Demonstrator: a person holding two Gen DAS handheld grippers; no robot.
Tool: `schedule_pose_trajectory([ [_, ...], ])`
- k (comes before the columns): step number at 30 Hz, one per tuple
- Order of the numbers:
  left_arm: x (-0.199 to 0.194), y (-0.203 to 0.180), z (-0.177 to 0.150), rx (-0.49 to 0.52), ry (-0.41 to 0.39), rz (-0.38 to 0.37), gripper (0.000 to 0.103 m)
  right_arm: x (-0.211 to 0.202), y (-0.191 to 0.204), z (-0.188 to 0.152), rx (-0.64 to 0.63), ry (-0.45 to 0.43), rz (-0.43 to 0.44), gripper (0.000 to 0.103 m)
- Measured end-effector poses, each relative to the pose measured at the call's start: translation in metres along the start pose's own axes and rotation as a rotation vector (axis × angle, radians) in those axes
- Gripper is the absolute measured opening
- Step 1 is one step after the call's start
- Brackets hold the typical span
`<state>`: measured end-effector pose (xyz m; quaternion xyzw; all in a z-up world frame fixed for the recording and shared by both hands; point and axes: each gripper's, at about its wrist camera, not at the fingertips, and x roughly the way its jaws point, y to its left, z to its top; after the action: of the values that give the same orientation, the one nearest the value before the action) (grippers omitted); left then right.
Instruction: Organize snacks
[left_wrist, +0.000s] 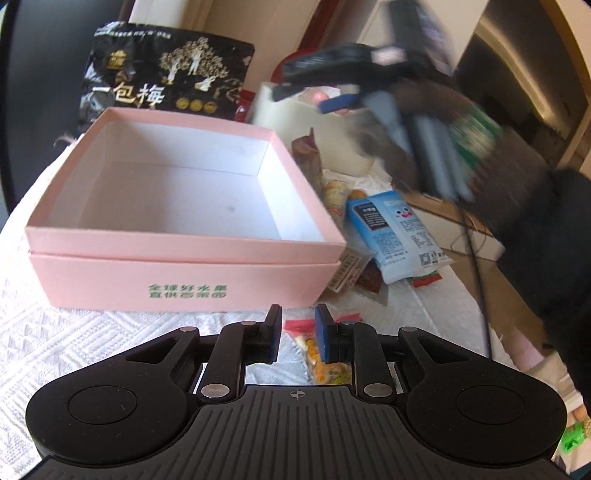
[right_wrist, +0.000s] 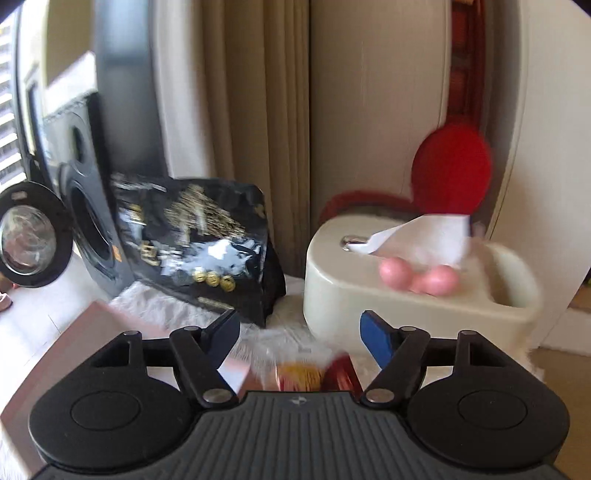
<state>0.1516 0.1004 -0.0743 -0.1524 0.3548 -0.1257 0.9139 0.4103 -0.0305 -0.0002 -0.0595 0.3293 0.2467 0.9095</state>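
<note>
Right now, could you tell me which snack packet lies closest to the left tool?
The clear packet of yellow pieces, directly under the left tool. The blue packet and the big black bag lie farther off.

An open, square pink cardboard box (left_wrist: 177, 236) with green print on its near wall sits nested on its own lid on the white quilted cloth, its white inside bare. Behind it, at the far left, a large black foil bag (left_wrist: 166, 74) with gold tree artwork stands propped up. Just right of the box lies a loose heap of small packets — a light blue pouch (left_wrist: 399, 229) with a cartoon face on top, a brown wrapper (left_wrist: 308, 155) and yellow-and-white sweets (left_wrist: 336, 192) beyond it. Nearest, a clear packet of yellow pieces (left_wrist: 314, 350) with red edges lies flat.
</note>
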Motion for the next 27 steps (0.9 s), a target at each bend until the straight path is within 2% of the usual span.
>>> schedule_pose_trajectory([
  [4,0.001,0.008,-0.001,-0.015,0.002,-0.015,0.022,0.053,-0.006,0.020,0.099,0.183,0.038,0.073],
  [8,0.003,0.016,-0.001,-0.042,-0.012,-0.032,0.022,0.083,0.002,0.017,0.055,0.334,-0.012,0.073],
  [10,0.002,0.018,-0.002,-0.053,-0.023,-0.041,0.022,0.090,0.004,0.013,0.029,0.372,-0.040,0.071],
  [13,0.002,0.022,-0.002,-0.065,-0.030,-0.053,0.022,0.091,-0.005,0.010,0.063,0.405,-0.012,0.054],
  [17,0.006,0.023,-0.002,-0.074,-0.027,-0.047,0.022,0.078,-0.032,0.006,0.121,0.398,-0.038,0.046],
  [20,0.005,0.019,0.000,-0.072,-0.036,-0.049,0.022,0.061,-0.050,0.002,0.155,0.395,-0.017,0.045],
  [25,0.007,0.013,0.001,-0.058,-0.030,-0.045,0.022,0.005,-0.061,-0.012,0.140,0.362,0.107,0.045],
  [27,0.008,0.010,0.002,-0.051,-0.028,-0.043,0.022,-0.020,-0.060,-0.021,0.125,0.347,0.132,0.046],
])
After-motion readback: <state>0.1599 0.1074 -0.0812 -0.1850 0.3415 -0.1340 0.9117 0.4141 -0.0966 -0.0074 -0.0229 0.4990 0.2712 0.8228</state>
